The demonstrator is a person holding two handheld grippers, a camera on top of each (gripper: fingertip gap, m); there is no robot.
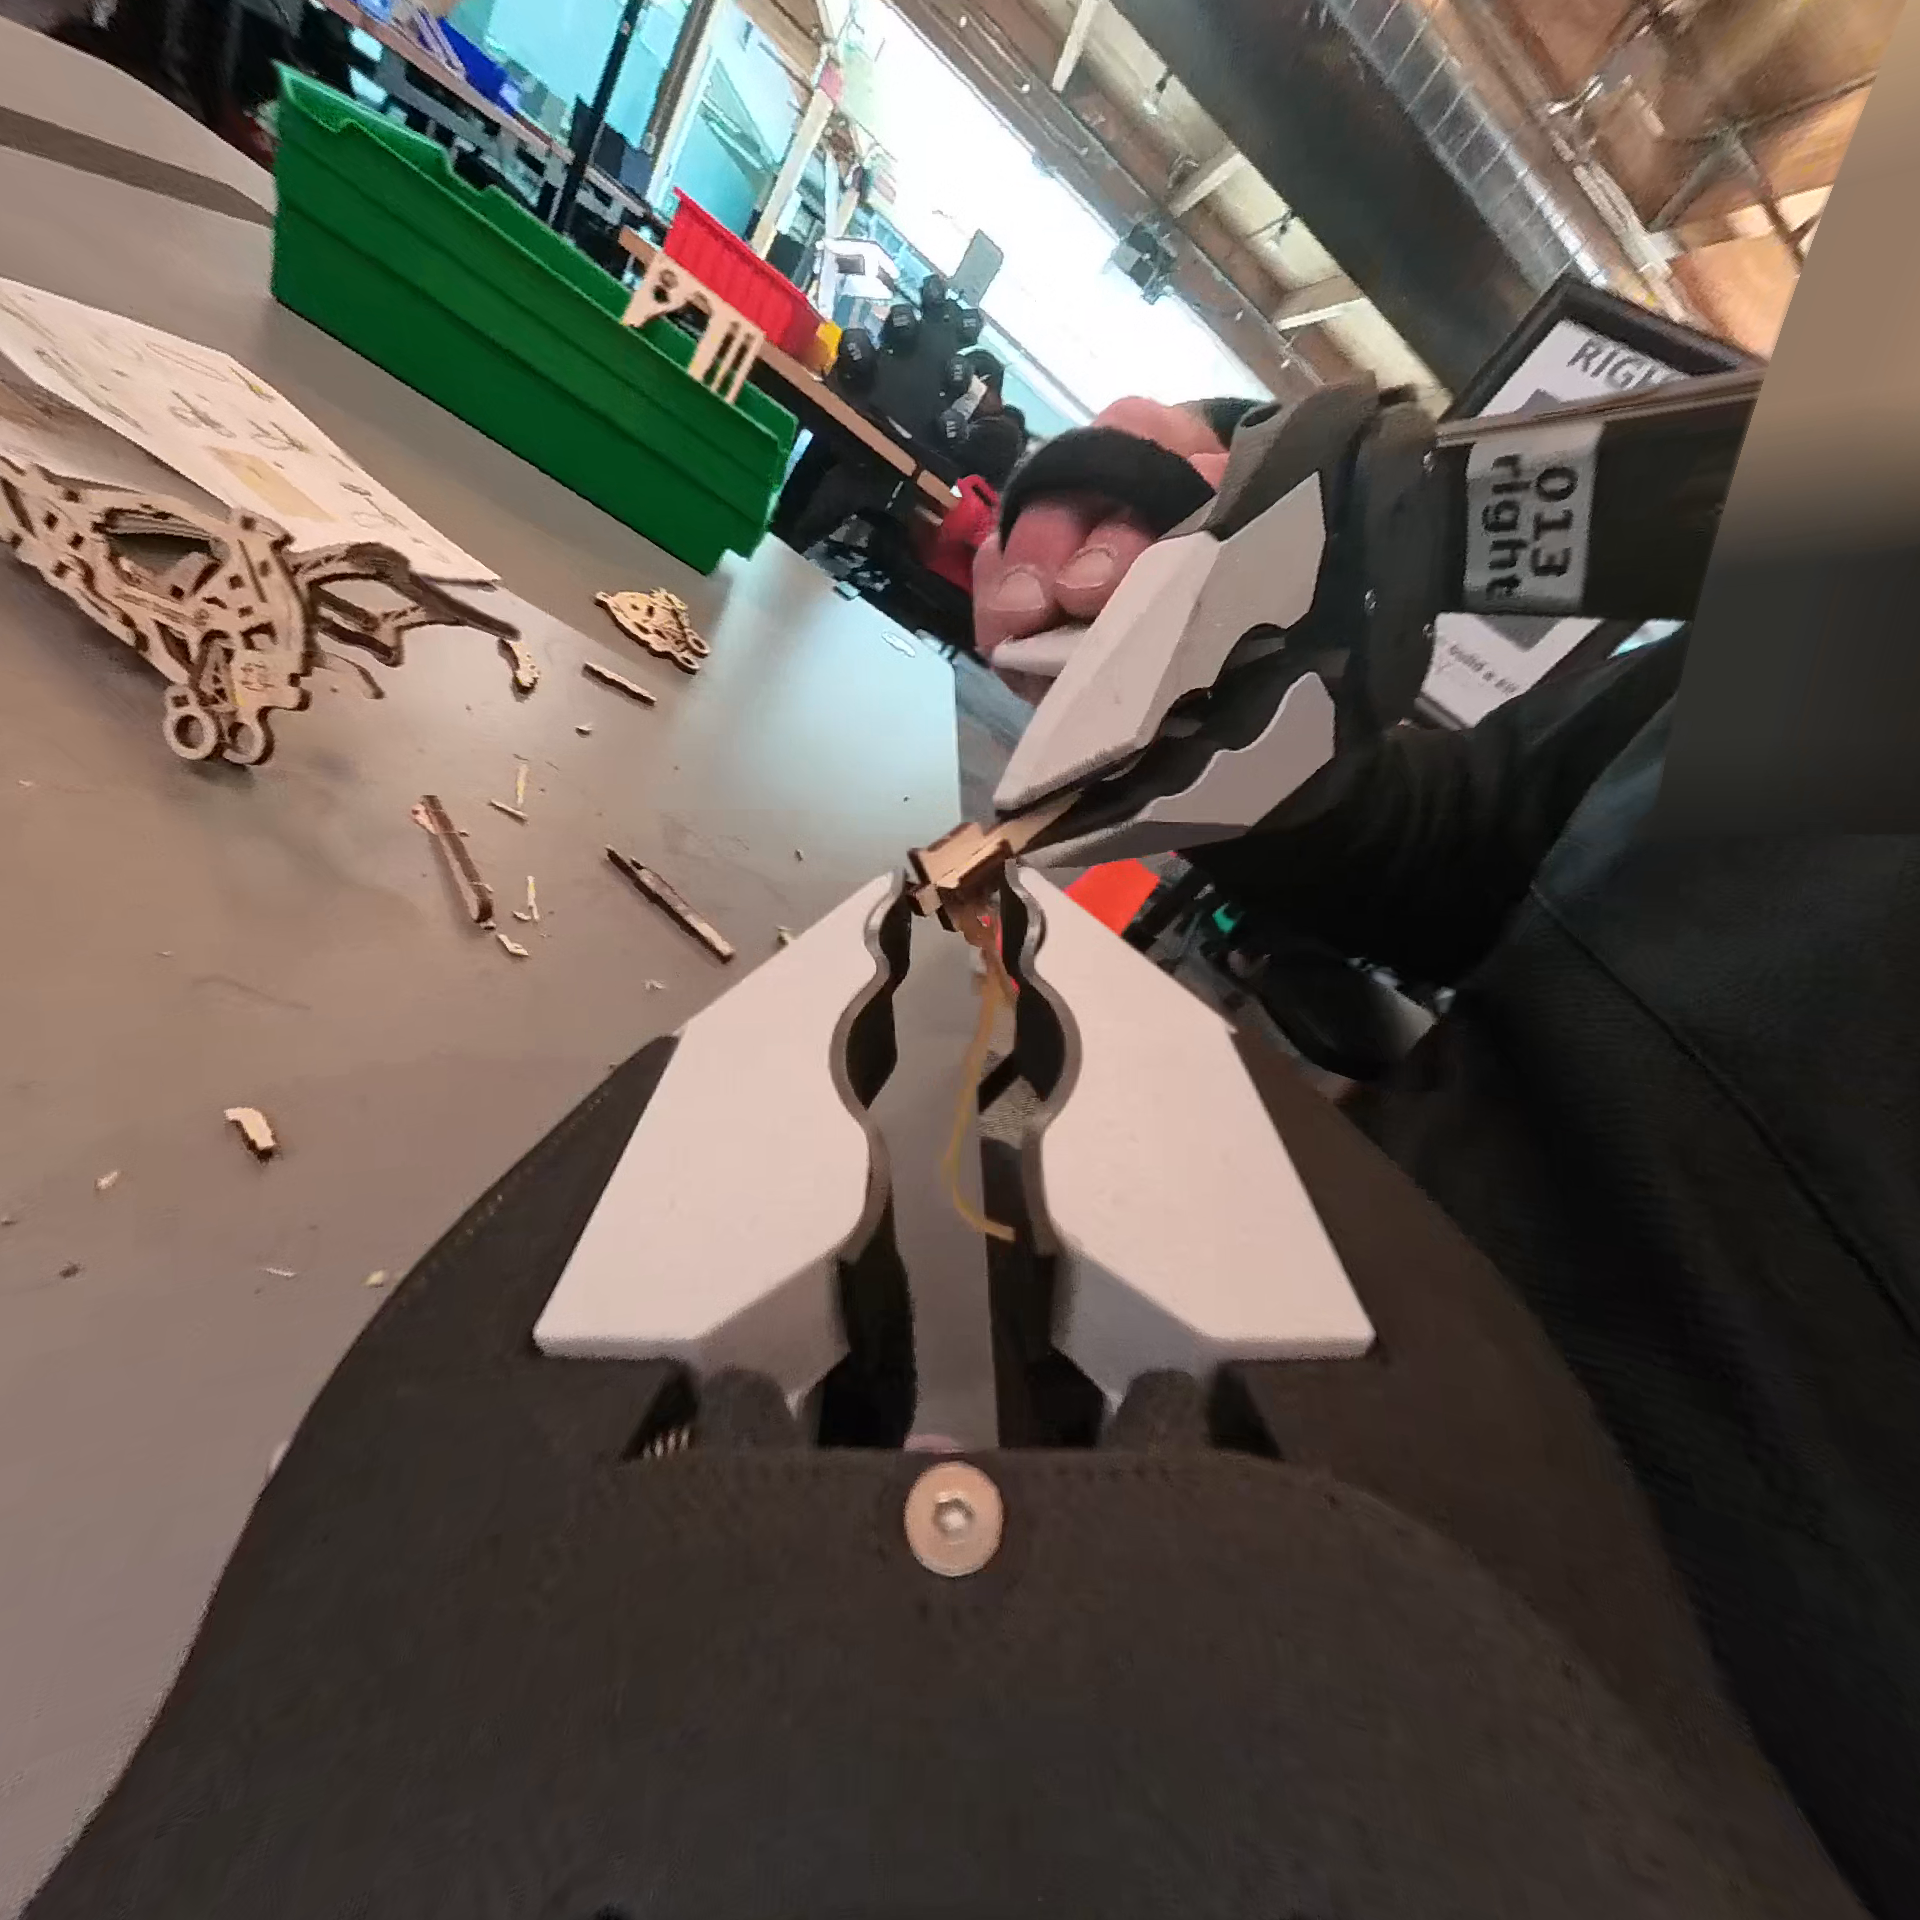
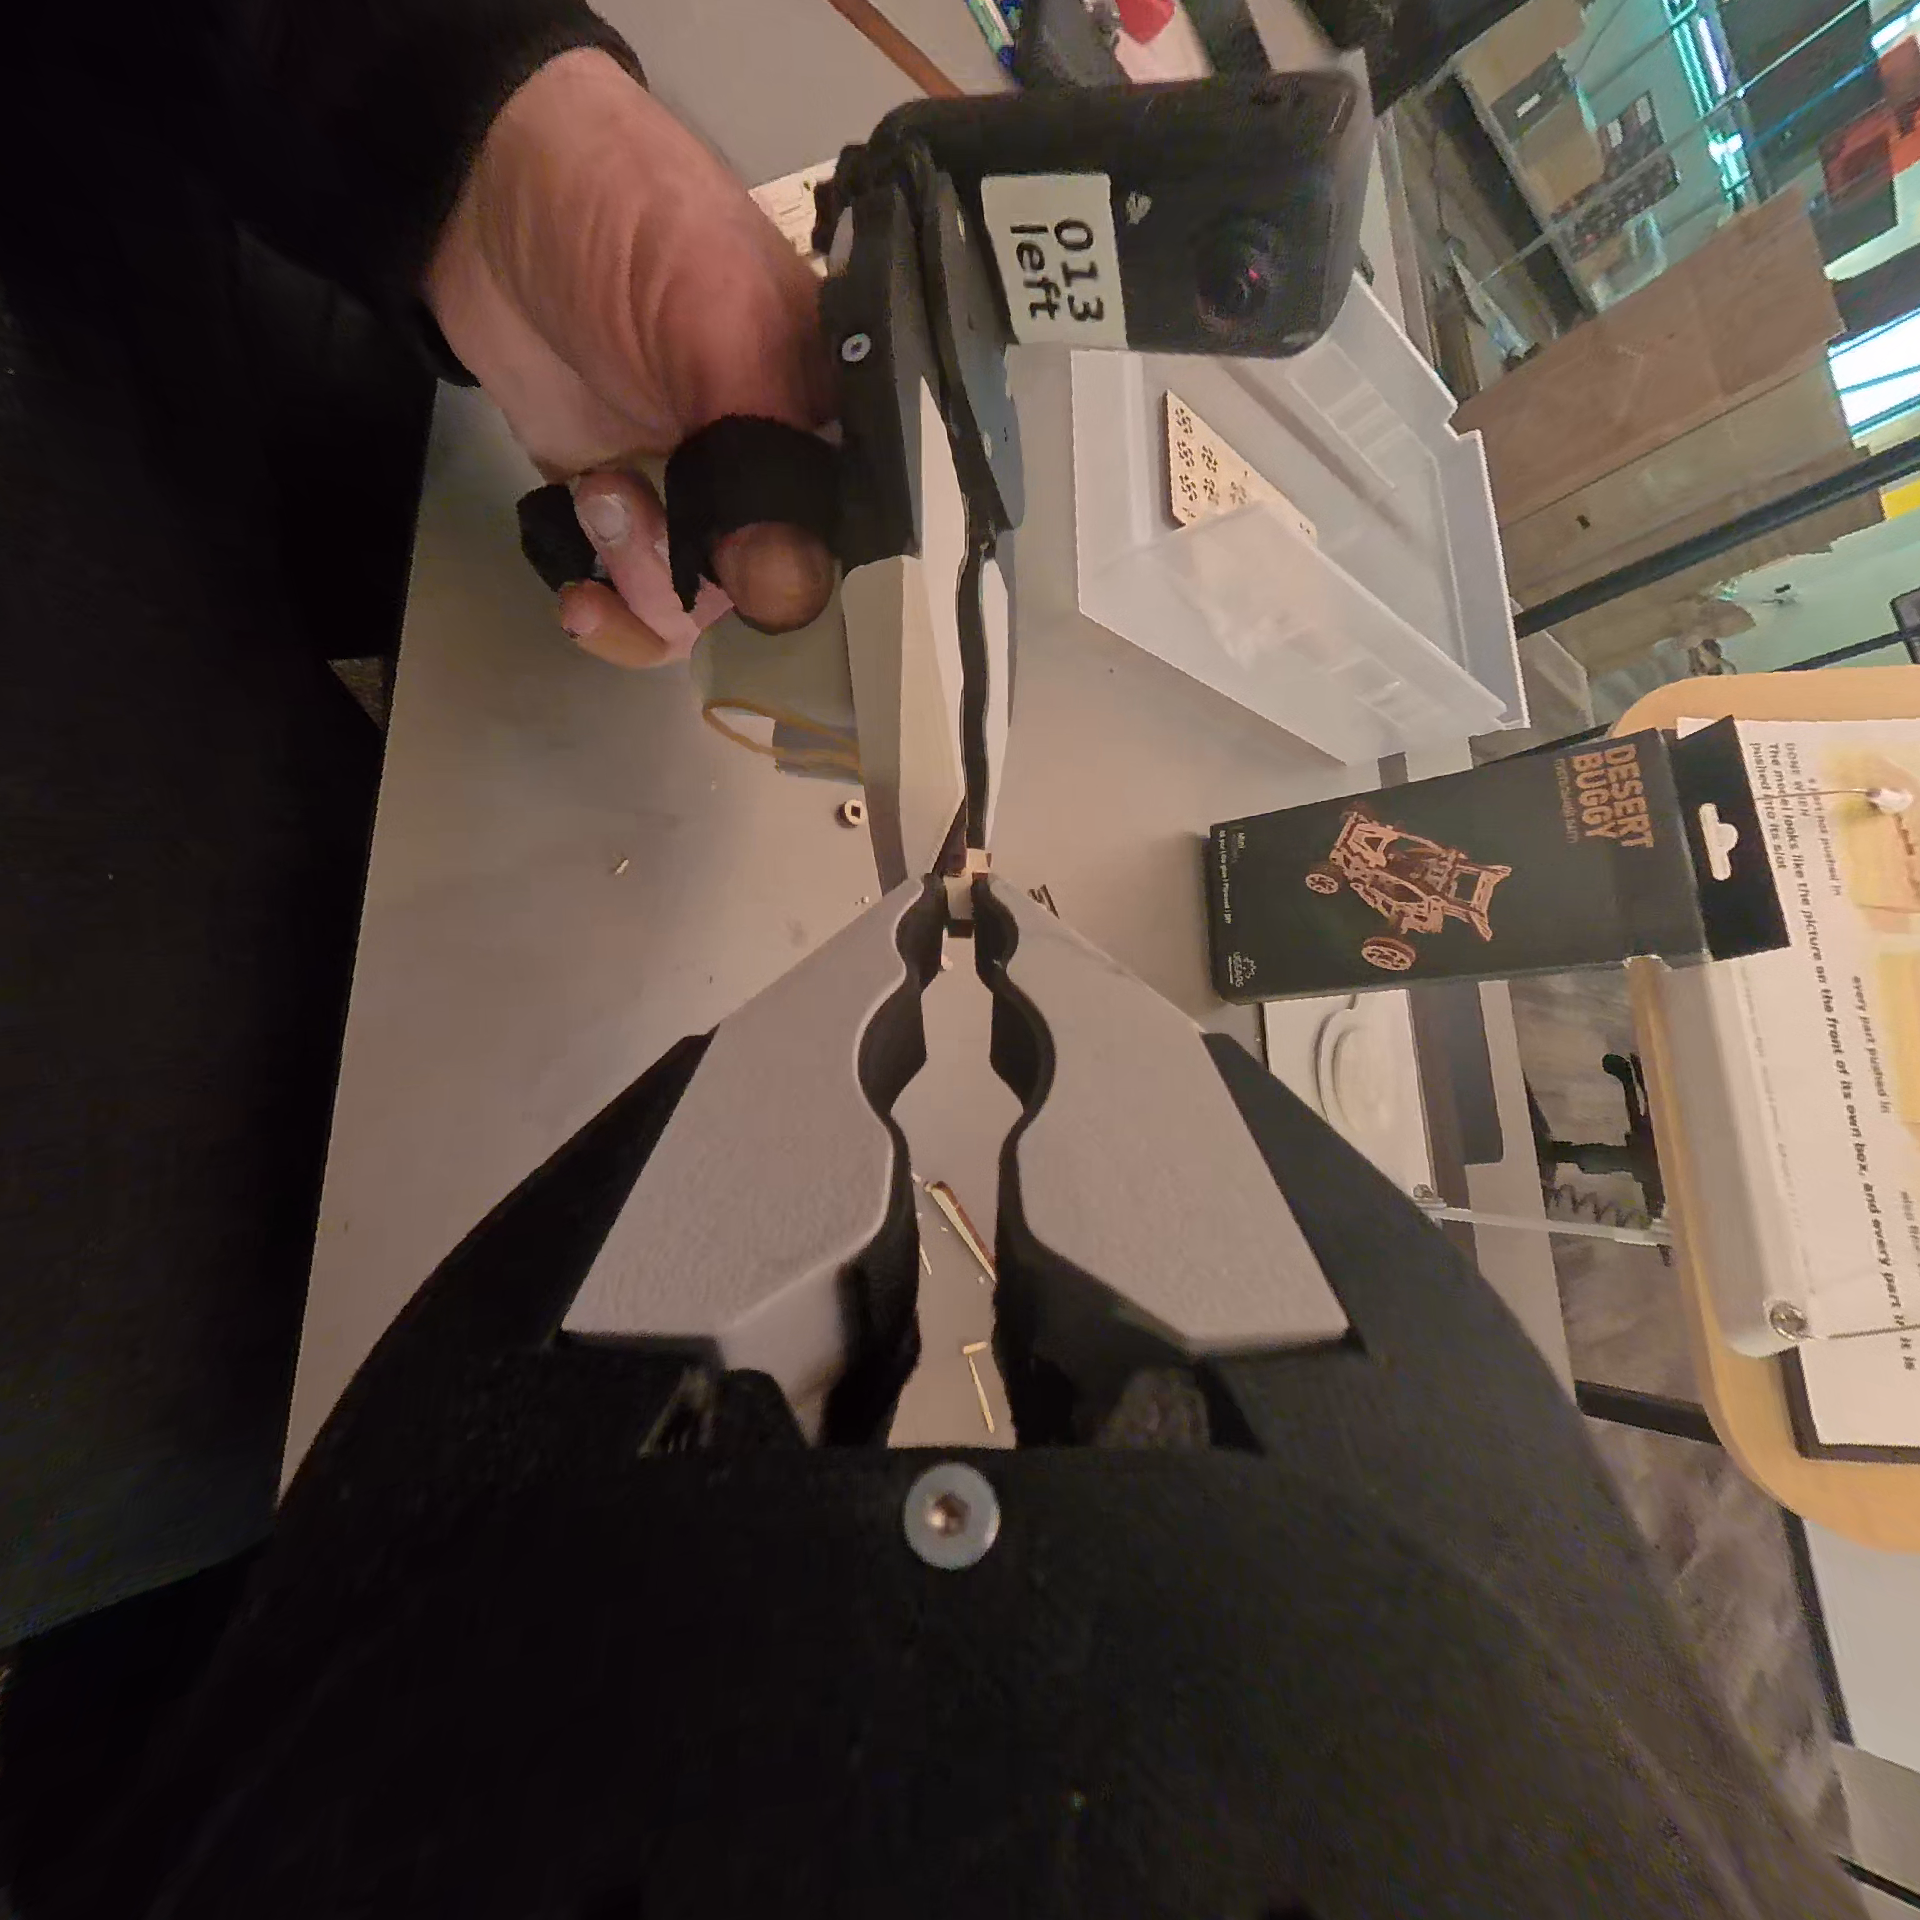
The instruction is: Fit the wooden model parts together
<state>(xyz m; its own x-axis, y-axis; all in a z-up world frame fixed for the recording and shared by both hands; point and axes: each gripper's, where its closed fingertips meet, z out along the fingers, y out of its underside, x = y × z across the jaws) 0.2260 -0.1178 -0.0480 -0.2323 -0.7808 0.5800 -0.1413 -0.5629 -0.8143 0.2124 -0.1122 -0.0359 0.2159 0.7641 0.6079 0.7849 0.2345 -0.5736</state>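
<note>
We have both grippers meeting tip to tip above the worktop (image 1: 727, 748), near its edge. Left gripper (image 1: 956, 904) fingers are closed on one small wooden part (image 1: 940, 902); right gripper (image 2: 961, 899) fingers are closed on a second small wooden piece (image 2: 964, 902), and the two pieces touch at the tips. A thin yellowish strand (image 1: 977, 1091) hangs from the part between our left fingers. Beyond the joined parts, the laser-cut wooden sheet (image 1: 177, 582) lies flat on the worktop with loose wooden offcuts (image 1: 457, 873) scattered around it. Green bin (image 1: 499, 343) sits farther back past the sheet.
</note>
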